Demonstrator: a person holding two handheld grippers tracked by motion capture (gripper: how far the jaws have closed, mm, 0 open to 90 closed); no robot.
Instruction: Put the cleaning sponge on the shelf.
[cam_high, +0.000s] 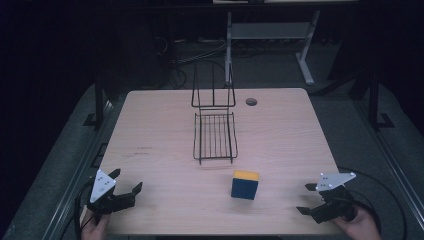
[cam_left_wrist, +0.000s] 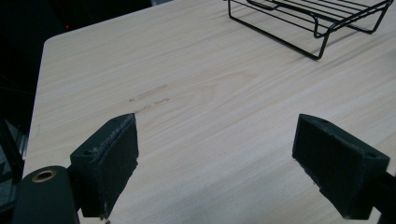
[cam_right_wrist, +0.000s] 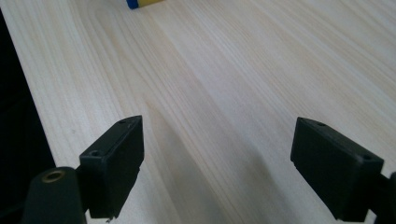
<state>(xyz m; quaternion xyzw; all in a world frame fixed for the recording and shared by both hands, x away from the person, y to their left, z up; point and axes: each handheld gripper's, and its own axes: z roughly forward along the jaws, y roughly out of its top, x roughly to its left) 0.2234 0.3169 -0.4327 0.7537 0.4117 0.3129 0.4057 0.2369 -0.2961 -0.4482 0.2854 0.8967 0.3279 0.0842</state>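
jaws of the left gripper (cam_high: 124, 181) stand wide apart over bare wood at the near left corner of the counter (cam_high: 150, 130), gripping nothing. jaws of the right gripper (cam_high: 307, 199) are likewise spread and empty at the near right edge. between them, nearer the right, sits a blue block with a yellow top (cam_high: 245, 184), just in front of a black wire rack (cam_high: 215, 135) at the counter's middle.

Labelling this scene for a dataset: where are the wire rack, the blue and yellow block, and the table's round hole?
wire rack (cam_high: 215, 135), high view, on its flat grid.
blue and yellow block (cam_high: 244, 188), high view, on its blue front face.
round hole (cam_high: 251, 102), high view, at its centre.
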